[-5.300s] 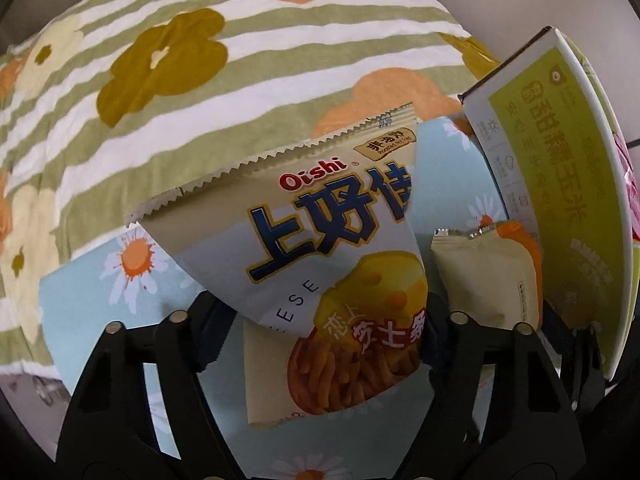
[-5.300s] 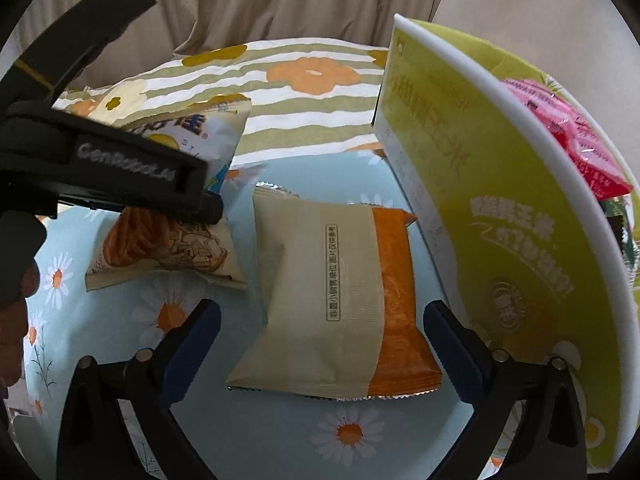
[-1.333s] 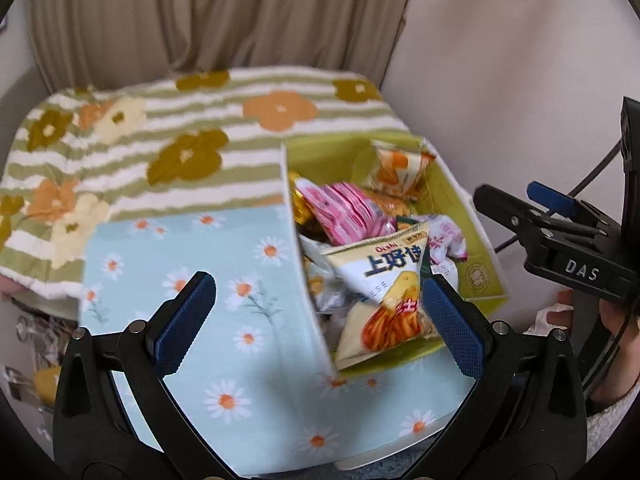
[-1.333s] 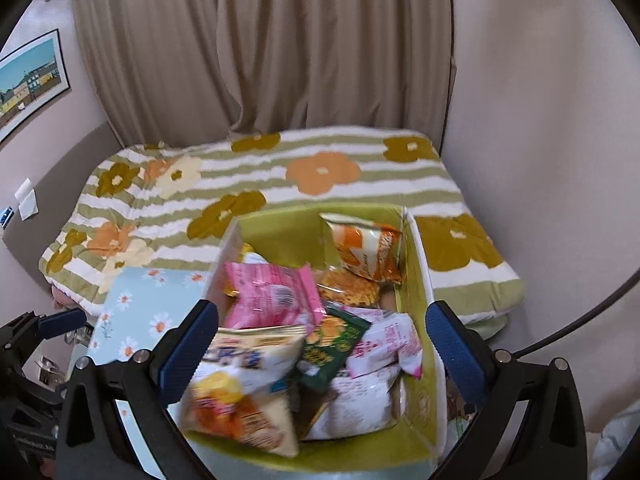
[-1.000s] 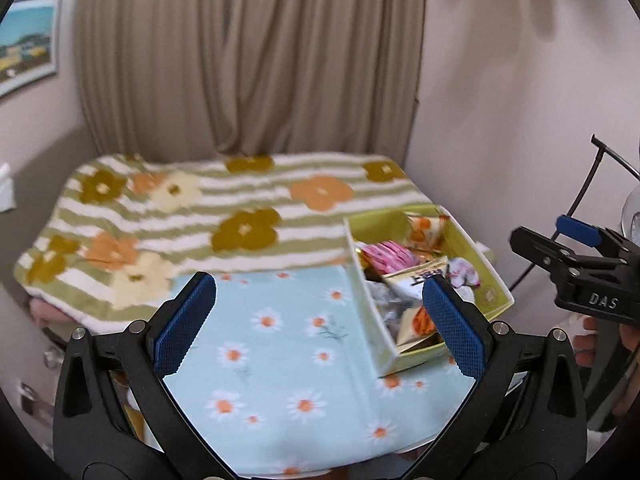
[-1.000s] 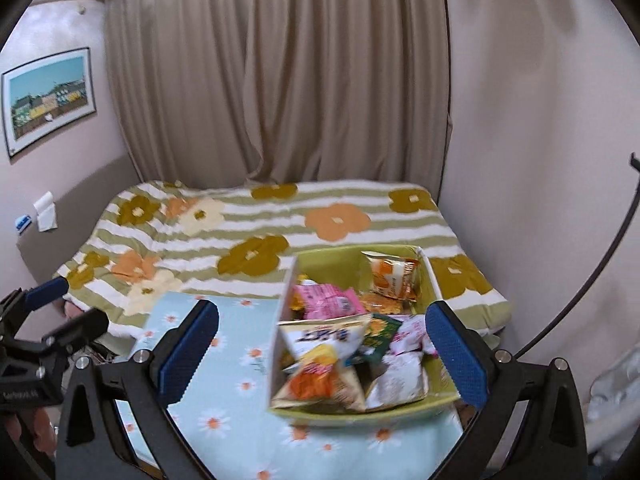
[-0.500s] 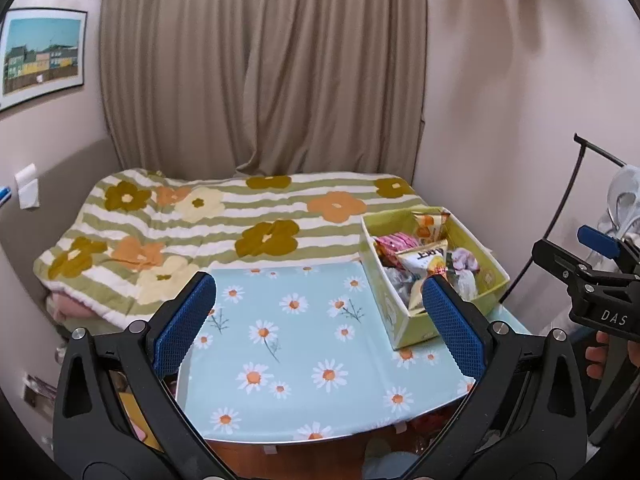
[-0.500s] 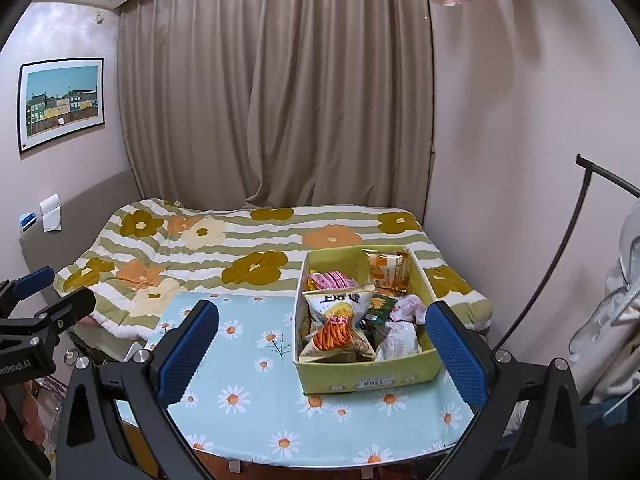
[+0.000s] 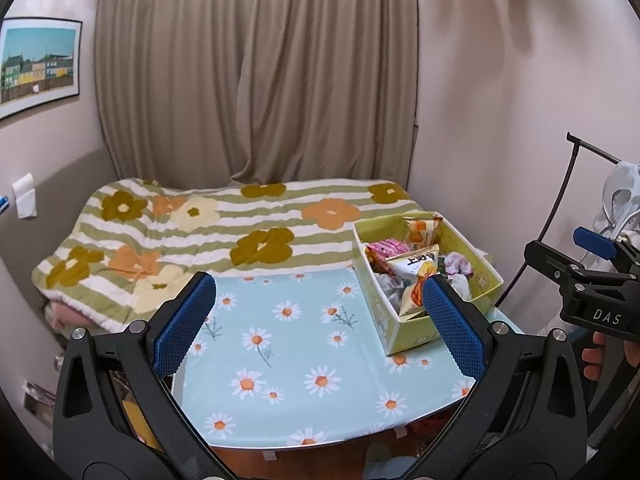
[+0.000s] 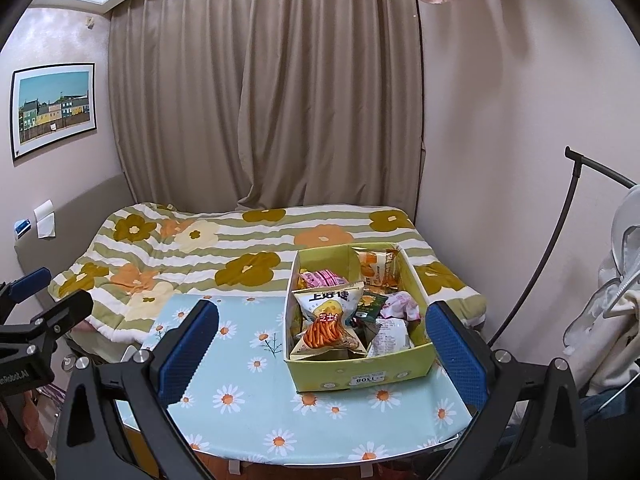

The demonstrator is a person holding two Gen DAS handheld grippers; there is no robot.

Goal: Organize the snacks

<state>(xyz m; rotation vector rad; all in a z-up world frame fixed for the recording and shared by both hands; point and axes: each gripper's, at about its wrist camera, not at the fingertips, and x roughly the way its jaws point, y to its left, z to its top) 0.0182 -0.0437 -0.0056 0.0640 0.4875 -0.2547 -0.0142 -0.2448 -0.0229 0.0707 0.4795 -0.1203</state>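
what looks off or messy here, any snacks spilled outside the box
Nothing is spilled: the daisy tablecloth around the yellow box is bare of snacks. The packets are only heaped loosely, with the cheese-stick bag propped on top.

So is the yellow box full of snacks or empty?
Full. The yellow box is packed with snack bags piled up to its rim.
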